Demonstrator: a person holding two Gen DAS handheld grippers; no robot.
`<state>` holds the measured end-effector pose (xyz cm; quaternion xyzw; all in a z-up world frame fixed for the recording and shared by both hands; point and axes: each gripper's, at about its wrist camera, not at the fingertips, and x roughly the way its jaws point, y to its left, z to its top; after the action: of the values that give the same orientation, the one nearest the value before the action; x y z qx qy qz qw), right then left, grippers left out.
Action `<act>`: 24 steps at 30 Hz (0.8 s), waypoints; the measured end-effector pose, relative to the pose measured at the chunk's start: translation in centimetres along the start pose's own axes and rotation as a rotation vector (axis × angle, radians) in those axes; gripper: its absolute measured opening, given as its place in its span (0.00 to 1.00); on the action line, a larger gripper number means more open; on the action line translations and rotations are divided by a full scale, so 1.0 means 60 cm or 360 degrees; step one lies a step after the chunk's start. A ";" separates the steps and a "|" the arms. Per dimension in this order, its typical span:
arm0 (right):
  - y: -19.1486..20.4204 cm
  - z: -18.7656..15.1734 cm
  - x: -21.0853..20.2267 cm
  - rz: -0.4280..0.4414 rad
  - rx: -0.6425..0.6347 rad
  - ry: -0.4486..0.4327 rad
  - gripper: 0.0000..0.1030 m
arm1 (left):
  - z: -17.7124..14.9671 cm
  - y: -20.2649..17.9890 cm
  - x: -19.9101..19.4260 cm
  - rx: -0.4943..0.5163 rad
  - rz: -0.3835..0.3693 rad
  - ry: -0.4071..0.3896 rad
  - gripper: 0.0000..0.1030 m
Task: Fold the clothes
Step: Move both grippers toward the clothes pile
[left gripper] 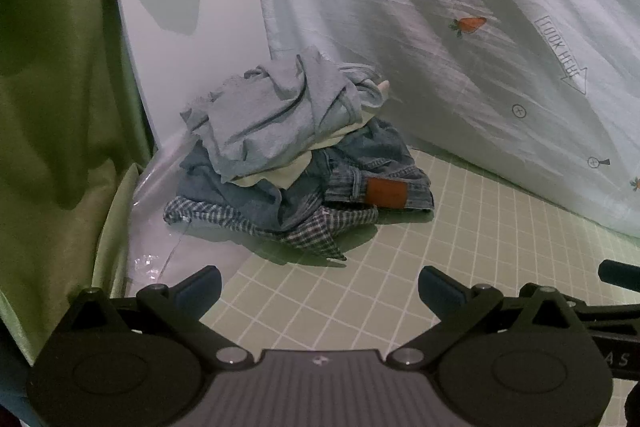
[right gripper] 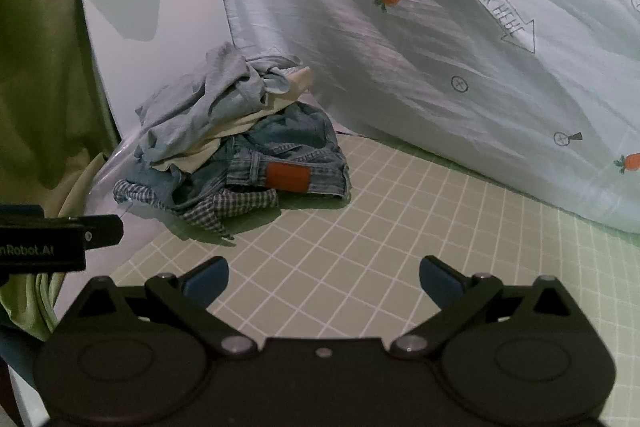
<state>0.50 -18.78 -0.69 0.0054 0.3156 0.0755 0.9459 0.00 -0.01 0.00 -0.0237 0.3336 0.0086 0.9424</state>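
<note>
Nothing is folded yet; this looks like the start, before a first garment is picked. Left of the pile of clothes (left gripper: 296, 163) hangs a green curtain (left gripper: 60, 87). The pile sits at the far left corner of the grid mat (left gripper: 400, 299): a pale blue shirt (left gripper: 272, 115) on top, jeans (left gripper: 360, 179) and a checked cloth (left gripper: 312, 227) beneath. The left gripper (left gripper: 320, 287) and right gripper (right gripper: 324, 279) hover near the pile, jaws spread wide, empty. Next, probably lift the top shirt onto the mat. Right of the pile, a carrot-print sheet (left gripper: 460, 27) crowds the mat's edge.
</note>
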 end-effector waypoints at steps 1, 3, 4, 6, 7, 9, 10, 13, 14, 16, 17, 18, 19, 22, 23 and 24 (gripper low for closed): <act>0.000 0.004 0.000 0.0000 -0.0001 0.0001 1.00 | 0.000 0.000 0.000 0.0000 -0.0001 0.0002 1.00; 0.002 0.004 0.000 0.0001 -0.0002 0.0000 1.00 | 0.000 -0.001 0.001 0.0000 -0.0002 0.0006 1.00; 0.003 0.003 0.001 0.0002 -0.0002 0.0000 1.00 | 0.000 -0.002 0.001 -0.0001 -0.0003 0.0008 1.00; 0.002 -0.001 0.001 0.0003 -0.0003 0.0000 1.00 | 0.000 -0.003 0.001 -0.0001 -0.0005 0.0012 1.00; 0.001 0.000 0.003 0.0004 -0.0004 0.0000 1.00 | 0.000 -0.003 0.002 -0.0001 -0.0005 0.0014 1.00; 0.001 -0.001 0.003 0.0005 -0.0002 -0.0001 1.00 | 0.000 -0.004 0.002 -0.0001 -0.0007 0.0018 1.00; 0.000 -0.002 0.005 0.0006 -0.0001 0.0000 1.00 | 0.000 -0.005 0.002 -0.0002 -0.0008 0.0020 1.00; -0.003 -0.003 0.008 0.0010 0.0005 0.0002 1.00 | 0.000 -0.006 0.003 -0.0001 -0.0010 0.0026 1.00; -0.003 -0.004 0.009 0.0010 0.0006 0.0003 1.00 | 0.000 -0.006 0.003 0.0000 -0.0011 0.0027 1.00; -0.003 -0.005 0.009 0.0010 0.0010 0.0007 1.00 | -0.001 -0.004 0.004 0.0004 -0.0015 0.0029 1.00; -0.003 -0.006 0.008 0.0010 0.0012 0.0008 1.00 | -0.001 -0.004 0.005 0.0006 -0.0017 0.0030 1.00; -0.003 -0.007 0.008 0.0009 0.0014 0.0009 1.00 | 0.000 -0.004 0.005 0.0006 -0.0018 0.0031 1.00; -0.003 -0.007 0.009 0.0009 0.0016 0.0010 1.00 | 0.000 -0.004 0.006 0.0006 -0.0019 0.0032 1.00; -0.003 -0.008 0.008 0.0008 0.0020 0.0013 1.00 | 0.001 -0.005 0.007 0.0008 -0.0019 0.0033 1.00; -0.003 -0.008 0.009 0.0008 0.0021 0.0014 1.00 | 0.000 -0.006 0.008 0.0008 -0.0017 0.0033 1.00; -0.003 -0.008 0.009 0.0007 0.0021 0.0014 1.00 | 0.000 -0.007 0.008 0.0008 -0.0017 0.0034 1.00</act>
<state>0.66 -18.91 -1.37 0.0120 0.3203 0.0757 0.9442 0.40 -0.43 -0.30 -0.0232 0.3435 0.0026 0.9389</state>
